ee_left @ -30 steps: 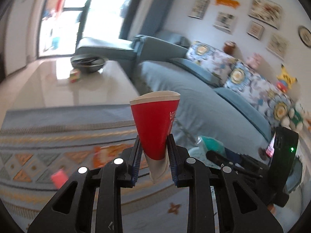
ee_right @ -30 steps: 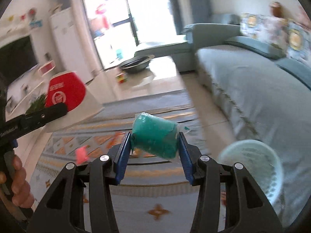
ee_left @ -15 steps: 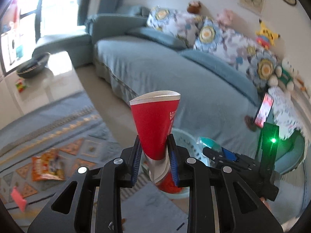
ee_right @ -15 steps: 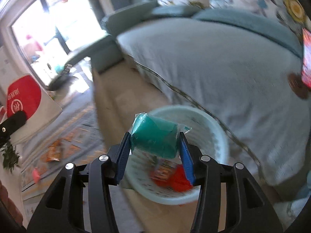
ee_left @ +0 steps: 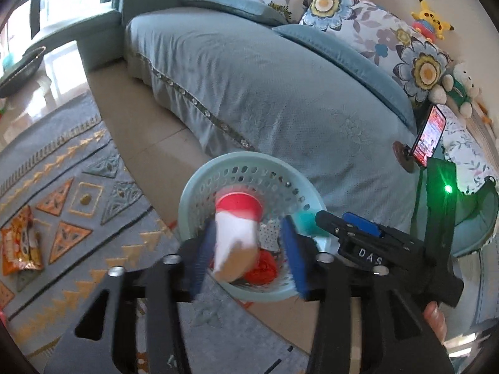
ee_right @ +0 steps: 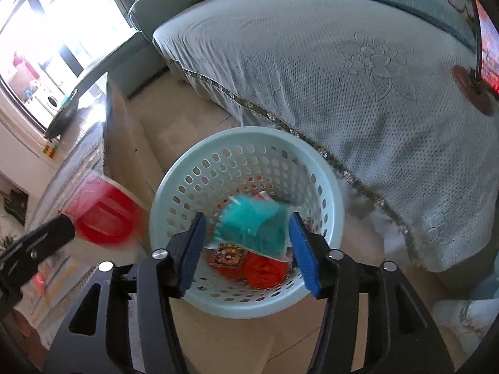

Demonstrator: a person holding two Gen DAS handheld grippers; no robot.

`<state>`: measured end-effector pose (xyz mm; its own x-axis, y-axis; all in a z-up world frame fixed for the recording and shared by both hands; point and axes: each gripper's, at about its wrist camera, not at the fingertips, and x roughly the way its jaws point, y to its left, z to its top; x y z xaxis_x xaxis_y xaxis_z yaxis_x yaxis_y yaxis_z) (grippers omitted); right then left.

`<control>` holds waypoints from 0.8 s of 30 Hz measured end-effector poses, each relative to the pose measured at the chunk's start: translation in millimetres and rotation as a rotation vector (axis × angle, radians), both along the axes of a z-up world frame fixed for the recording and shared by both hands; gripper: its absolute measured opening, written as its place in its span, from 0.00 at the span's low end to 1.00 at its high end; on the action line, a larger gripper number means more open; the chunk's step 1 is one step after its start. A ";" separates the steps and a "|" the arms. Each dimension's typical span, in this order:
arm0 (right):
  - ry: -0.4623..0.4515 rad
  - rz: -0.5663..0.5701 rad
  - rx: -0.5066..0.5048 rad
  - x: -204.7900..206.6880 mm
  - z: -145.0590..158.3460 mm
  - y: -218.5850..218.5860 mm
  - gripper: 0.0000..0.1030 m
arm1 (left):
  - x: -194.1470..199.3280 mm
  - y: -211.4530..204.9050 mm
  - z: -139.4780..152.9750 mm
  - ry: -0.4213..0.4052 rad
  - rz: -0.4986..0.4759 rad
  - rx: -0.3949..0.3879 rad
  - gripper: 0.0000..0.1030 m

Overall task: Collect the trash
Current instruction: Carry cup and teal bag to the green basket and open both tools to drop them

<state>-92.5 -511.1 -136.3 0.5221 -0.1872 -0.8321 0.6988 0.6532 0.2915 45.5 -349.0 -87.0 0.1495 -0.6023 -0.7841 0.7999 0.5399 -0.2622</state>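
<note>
A pale blue perforated basket (ee_left: 249,159) (ee_right: 246,134) stands on the floor against the sofa. My left gripper (ee_left: 246,258) hangs over it with its jaws opening. Between them a red and white paper cup (ee_left: 238,227) is blurred and tilted, clear of the right pad. My right gripper (ee_right: 248,249) is also above the basket, jaws opening. A teal packet (ee_right: 252,227) lies slanted between them, with a gap at the left pad. The right wrist view also shows the cup (ee_right: 103,218) at the left. Red and orange wrappers (ee_right: 265,268) lie in the basket.
The blue-grey sofa (ee_left: 265,93) runs right behind the basket. A phone on a stand (ee_left: 428,134) sits on its seat. An orange snack bag (ee_left: 20,246) lies on the patterned rug (ee_left: 93,218). The glossy coffee table (ee_right: 93,118) is at the left.
Both grippers swung from over the rug to above the basket and tipped downward. Their jaws have spread; the cup and the teal packet, firmly pinched before, now sit loose between the pads.
</note>
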 end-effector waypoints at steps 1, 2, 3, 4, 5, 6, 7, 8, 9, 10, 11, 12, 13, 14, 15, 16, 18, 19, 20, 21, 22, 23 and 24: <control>-0.003 0.000 0.004 -1.9 0.8 -1.5 0.56 | -0.2 2.5 2.1 -0.019 0.004 0.005 0.47; -0.004 0.002 0.005 -2.8 1.1 -1.2 0.56 | 0.4 5.2 4.4 -0.025 0.008 0.005 0.48; -0.007 0.005 0.004 -3.5 2.6 0.0 0.56 | 0.1 5.8 8.9 -0.024 0.011 -0.001 0.48; -0.009 0.007 0.004 -4.5 3.4 1.1 0.56 | 1.6 9.0 12.3 -0.018 0.016 -0.009 0.50; -0.011 0.010 0.005 -5.4 4.3 2.4 0.56 | 2.8 11.5 15.7 -0.016 0.023 -0.015 0.52; -0.016 0.015 0.007 -6.0 5.4 4.0 0.56 | 3.3 13.5 18.6 -0.017 0.027 -0.020 0.53; -0.021 0.022 0.006 -6.2 7.3 6.0 0.56 | 3.8 15.7 22.2 -0.019 0.032 -0.026 0.53; -0.025 0.028 0.003 -6.1 10.2 8.2 0.56 | 4.6 20.3 27.3 -0.022 0.037 -0.034 0.53; -0.029 0.032 -0.001 -5.5 13.1 9.9 0.56 | 5.0 23.9 30.9 -0.025 0.041 -0.039 0.53; -0.032 0.038 -0.003 -4.3 16.9 12.2 0.56 | 5.2 28.5 35.9 -0.028 0.048 -0.047 0.53; -0.037 0.045 -0.005 -3.2 20.3 14.4 0.56 | 5.3 31.1 39.2 -0.030 0.052 -0.053 0.53; -0.044 0.055 -0.010 -1.4 25.6 17.8 0.56 | 6.4 37.7 45.5 -0.033 0.062 -0.064 0.53; -0.051 0.066 -0.018 0.0 30.8 21.6 0.56 | 7.7 44.2 51.1 -0.034 0.073 -0.076 0.53; -0.057 0.077 -0.029 1.7 36.7 25.4 0.56 | 9.2 52.3 57.9 -0.034 0.085 -0.093 0.53; -0.062 0.084 -0.039 3.2 41.9 29.0 0.56 | 10.5 58.5 64.2 -0.035 0.096 -0.106 0.53; -0.071 0.094 -0.051 4.7 48.7 33.5 0.56 | 11.8 65.9 70.0 -0.037 0.107 -0.118 0.53; -0.091 0.112 -0.073 7.6 61.3 42.2 0.56 | 13.7 84.1 82.1 -0.048 0.136 -0.144 0.54; -0.105 0.122 -0.083 9.1 67.9 47.5 0.56 | 14.9 97.3 89.9 -0.055 0.158 -0.162 0.56; -0.119 0.134 -0.093 10.8 74.9 53.9 0.56 | 16.0 106.8 95.3 -0.061 0.172 -0.174 0.57; -0.130 0.144 -0.100 12.2 79.8 58.9 0.56 | 17.7 120.2 101.7 -0.069 0.194 -0.188 0.57; -0.142 0.156 -0.110 13.9 86.0 65.5 0.56 | 18.7 133.0 106.7 -0.074 0.214 -0.199 0.57; -0.153 0.170 -0.122 15.8 91.6 71.9 0.56 | 20.3 143.6 110.1 -0.077 0.229 -0.207 0.57; -0.165 0.189 -0.138 18.5 98.0 80.2 0.57 | 21.0 161.9 113.9 -0.082 0.259 -0.222 0.57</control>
<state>-74.0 -430.8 -38.2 0.6845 -0.1793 -0.7066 0.5115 0.8087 0.2903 66.5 -187.2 26.8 0.3768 -0.6903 -0.6176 0.6669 0.6650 -0.3364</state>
